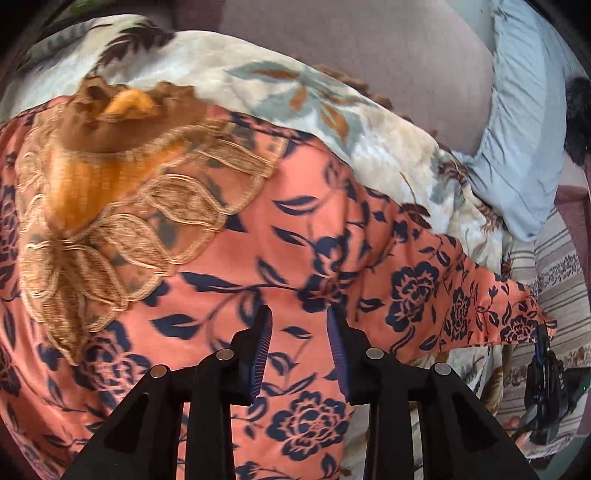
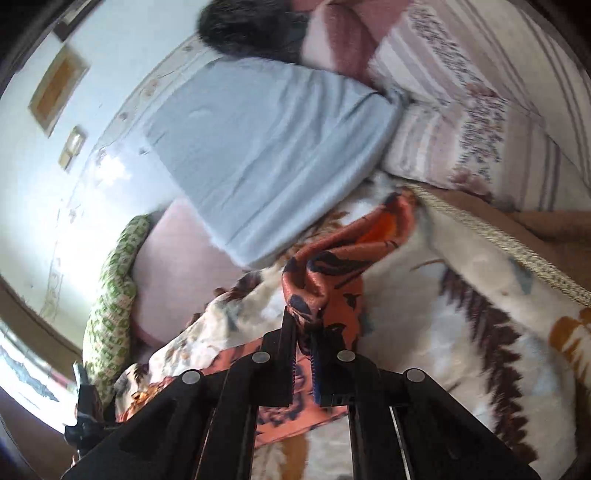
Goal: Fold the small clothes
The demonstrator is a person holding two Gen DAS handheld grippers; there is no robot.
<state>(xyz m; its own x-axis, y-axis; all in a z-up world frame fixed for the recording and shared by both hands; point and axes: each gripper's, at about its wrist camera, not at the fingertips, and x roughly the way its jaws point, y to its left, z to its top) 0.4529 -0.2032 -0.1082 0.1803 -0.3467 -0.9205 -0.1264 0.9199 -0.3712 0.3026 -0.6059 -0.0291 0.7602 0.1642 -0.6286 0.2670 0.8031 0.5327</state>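
A salmon-orange garment (image 1: pixel 295 240) with navy flowers lies spread on a cream floral blanket (image 1: pixel 258 74). A brown embroidered yoke (image 1: pixel 110 206) covers the garment's upper left. My left gripper (image 1: pixel 299 328) hovers over the middle of the cloth. Its jaws stand apart, with flat fabric below and nothing pinched. At the far right, my right gripper (image 1: pixel 541 354) holds the tip of the sleeve. In the right wrist view that gripper (image 2: pixel 303 325) is shut on a bunched fold of the orange garment (image 2: pixel 332 266), lifted off the blanket (image 2: pixel 461 350).
A light-blue pillow (image 2: pixel 266 147) lies behind the garment, with a striped pillow (image 2: pixel 461 110) to its right. A green patterned cloth (image 2: pixel 114 280) hangs at the left by a mauve cushion (image 2: pixel 177 266). Something black and furry (image 2: pixel 243 26) sits at the top. A pale wall rises at the left.
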